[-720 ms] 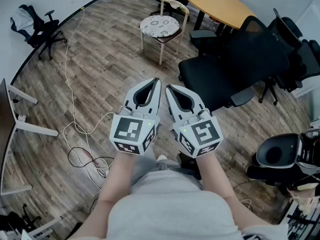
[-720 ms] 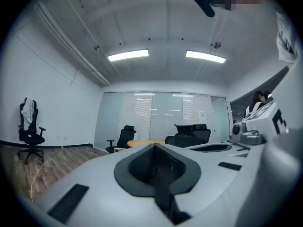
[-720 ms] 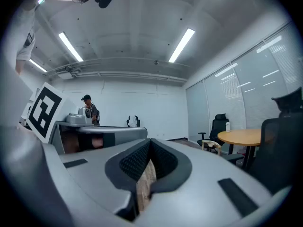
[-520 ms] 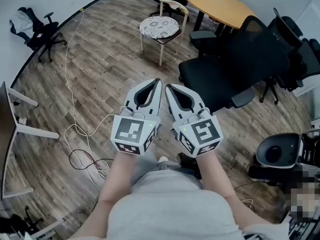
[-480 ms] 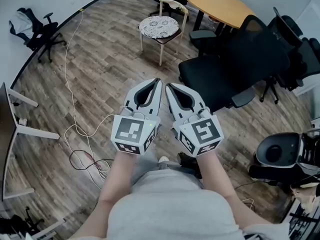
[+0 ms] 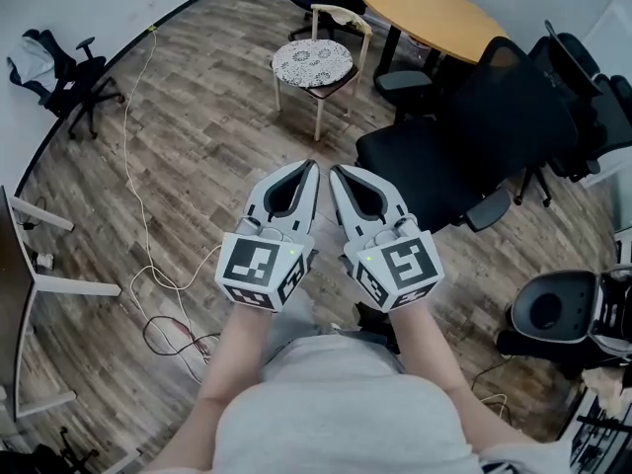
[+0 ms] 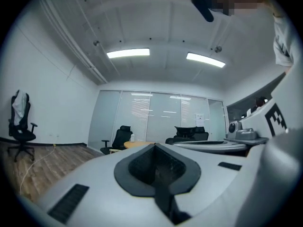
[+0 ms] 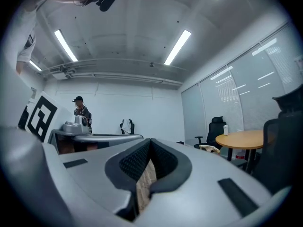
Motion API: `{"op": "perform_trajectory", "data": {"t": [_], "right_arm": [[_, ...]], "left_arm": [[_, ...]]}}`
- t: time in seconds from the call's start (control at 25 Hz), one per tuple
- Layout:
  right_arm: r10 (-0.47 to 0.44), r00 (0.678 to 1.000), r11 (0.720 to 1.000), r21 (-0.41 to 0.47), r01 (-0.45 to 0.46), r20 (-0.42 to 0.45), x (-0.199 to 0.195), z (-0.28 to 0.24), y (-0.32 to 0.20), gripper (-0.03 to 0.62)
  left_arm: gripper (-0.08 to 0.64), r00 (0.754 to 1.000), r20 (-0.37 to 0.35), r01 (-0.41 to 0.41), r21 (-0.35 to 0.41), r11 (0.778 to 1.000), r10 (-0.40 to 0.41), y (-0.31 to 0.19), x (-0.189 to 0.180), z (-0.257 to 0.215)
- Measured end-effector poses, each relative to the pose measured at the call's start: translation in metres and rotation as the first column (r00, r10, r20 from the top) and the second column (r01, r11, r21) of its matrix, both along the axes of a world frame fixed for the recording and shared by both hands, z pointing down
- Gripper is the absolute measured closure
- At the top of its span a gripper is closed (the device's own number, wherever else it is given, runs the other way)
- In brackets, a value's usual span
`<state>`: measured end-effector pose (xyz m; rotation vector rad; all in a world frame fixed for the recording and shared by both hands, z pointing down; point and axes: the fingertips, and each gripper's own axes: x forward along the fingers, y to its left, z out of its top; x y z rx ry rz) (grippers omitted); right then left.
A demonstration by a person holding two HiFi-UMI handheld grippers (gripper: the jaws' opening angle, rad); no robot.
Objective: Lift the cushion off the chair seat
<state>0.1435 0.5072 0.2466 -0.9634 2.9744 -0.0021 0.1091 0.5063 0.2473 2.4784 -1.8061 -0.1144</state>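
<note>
A round, white lace-patterned cushion [image 6: 312,63] lies on the seat of a light wooden chair [image 6: 343,16] at the far middle of the head view. The chair stands well ahead of both grippers on the wood floor. My left gripper [image 6: 310,169] and right gripper [image 6: 337,173] are held side by side at chest height, pointing level toward the chair. Both are shut with nothing between the jaws. The left gripper view shows the left gripper [image 7: 154,146] with its jaws closed together. In the right gripper view the right gripper [image 8: 150,141] is the same, with the wooden chair [image 8: 208,148] far off.
A black office chair [image 6: 434,166] stands close ahead on the right, with a round wooden table [image 6: 434,13] behind it. Cables [image 6: 148,265] trail over the floor at left, near a white desk leg [image 6: 59,284]. Another office chair [image 6: 59,62] stands far left. A person [image 8: 81,115] stands off to the side.
The floor, cables and chairs have slid slightly toward me in the head view, as if I stepped forward. Both grippers stay side by side and shut.
</note>
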Motion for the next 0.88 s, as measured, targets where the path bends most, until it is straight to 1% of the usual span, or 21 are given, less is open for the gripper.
{"op": "perform_trajectory", "data": {"t": [0.08, 0.16, 0.24, 0.4, 0.48, 0.76, 0.88], "right_arm": [[-0.006, 0.999, 1.0, -0.013, 0.007, 0.032, -0.011, -0.004, -0.011, 0.567], [-0.001, 0.999, 1.0, -0.027, 0.002, 0.047, -0.022, -0.005, -0.024, 0.566], [0.011, 0.999, 0.999, -0.033, -0.009, 0.043, -0.034, -0.004, -0.038, 0.566], [0.031, 1.0, 0.999, 0.005, -0.031, -0.001, -0.066, -0.004, -0.063, 0.566], [0.036, 0.999, 0.999, 0.01, -0.035, -0.008, -0.082, -0.004, -0.074, 0.566], [0.054, 0.998, 0.998, -0.011, -0.054, 0.019, -0.127, 0.0, -0.106, 0.566], [0.048, 0.998, 0.998, -0.043, -0.046, 0.041, -0.134, 0.001, -0.113, 0.566]], "left_arm": [[0.557, 0.998, -0.055, 0.015, -0.019, 1.0, -0.016, -0.013, -0.015, 0.002], [0.557, 0.996, -0.082, 0.019, -0.031, 0.999, -0.022, -0.026, -0.029, 0.003], [0.557, 0.995, -0.099, 0.015, -0.037, 0.999, -0.018, -0.039, -0.041, 0.005], [0.558, 0.993, -0.116, 0.008, -0.038, 0.999, -0.012, -0.065, -0.071, 0.005], [0.557, 0.992, -0.125, 0.006, -0.037, 0.999, -0.01, -0.078, -0.088, 0.005], [0.557, 0.989, -0.146, -0.018, -0.039, 0.999, 0.012, -0.116, -0.137, 0.01], [0.558, 0.987, -0.155, -0.053, -0.038, 0.998, 0.046, -0.128, -0.144, 0.014]]}}
